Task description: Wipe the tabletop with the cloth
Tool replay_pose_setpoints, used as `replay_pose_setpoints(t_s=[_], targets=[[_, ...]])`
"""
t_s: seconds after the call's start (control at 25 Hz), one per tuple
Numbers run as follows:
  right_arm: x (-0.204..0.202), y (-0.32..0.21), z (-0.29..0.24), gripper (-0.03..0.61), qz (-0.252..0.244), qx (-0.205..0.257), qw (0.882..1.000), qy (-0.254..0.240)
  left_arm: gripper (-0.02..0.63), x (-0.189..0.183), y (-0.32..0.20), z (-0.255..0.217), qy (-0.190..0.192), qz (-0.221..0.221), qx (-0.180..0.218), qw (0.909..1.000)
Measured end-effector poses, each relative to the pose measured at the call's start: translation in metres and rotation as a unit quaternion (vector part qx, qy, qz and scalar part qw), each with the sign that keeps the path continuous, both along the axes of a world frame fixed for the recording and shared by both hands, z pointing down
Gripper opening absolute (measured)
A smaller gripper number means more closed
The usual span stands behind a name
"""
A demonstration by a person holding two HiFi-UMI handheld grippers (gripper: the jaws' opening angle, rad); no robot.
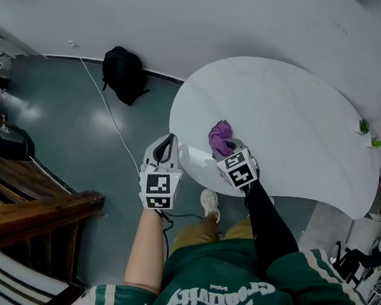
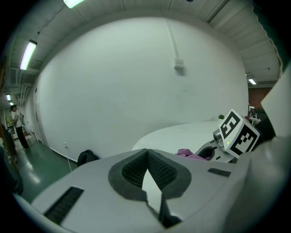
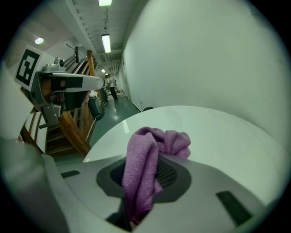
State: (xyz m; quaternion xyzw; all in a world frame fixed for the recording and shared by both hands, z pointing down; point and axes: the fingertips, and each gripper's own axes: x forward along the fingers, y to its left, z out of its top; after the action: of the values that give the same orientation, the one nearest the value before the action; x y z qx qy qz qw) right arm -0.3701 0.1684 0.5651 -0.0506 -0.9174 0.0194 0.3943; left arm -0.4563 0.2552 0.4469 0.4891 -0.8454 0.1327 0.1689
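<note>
While the right claw (image 1: 228,148) was clamped on the purple cloth (image 3: 144,159), with the fabric pinched between its pads and a bunched end spilling forward past the tips, the left claw (image 2: 147,158) held nothing, its pads meeting at the tips with only a thin wedge of gap behind them. The cloth's crumpled end lay on the white, round-edged bench (image 1: 294,116), close to the bench's near left rim. The left claw hung just off that rim, over the grey-green floor (image 1: 64,129) and beside the right claw. At the bench's far right edge stood a small green plant (image 1: 370,134). On the floor by the wall sat a black backpack (image 1: 123,74), with a white cable (image 1: 107,109) trailing past it. Wooden stairs (image 1: 35,201) filled the lower left of the head view.
</note>
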Motion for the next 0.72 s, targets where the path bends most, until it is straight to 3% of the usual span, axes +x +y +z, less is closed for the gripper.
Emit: replay_pose_setpoints(t_s=[0.24,0.48,0.56,0.72], targets=[[-0.040,0.084,0.001,0.095,-0.107,-0.020,0.994,-0.009,0.000,-0.019,0.055,0.003,0.003,-0.051,-0.007,0.9987],[-0.048,0.173,-0.006,0.098,-0.233,-0.034,0.971,-0.031,0.000,-0.029,0.104,-0.001,-0.002,-0.092,-0.009,0.9957],[-0.046,0.179,-0.017,0.098,-0.237,-0.027,0.970,-0.046,0.000,-0.031,0.117,-0.005,0.002,-0.103,-0.007,0.9947],[-0.036,0.156,-0.037,0.098,-0.194,-0.022,0.978,-0.079,0.000,-0.025,0.118,-0.011,0.009,-0.105,0.009,0.9944]])
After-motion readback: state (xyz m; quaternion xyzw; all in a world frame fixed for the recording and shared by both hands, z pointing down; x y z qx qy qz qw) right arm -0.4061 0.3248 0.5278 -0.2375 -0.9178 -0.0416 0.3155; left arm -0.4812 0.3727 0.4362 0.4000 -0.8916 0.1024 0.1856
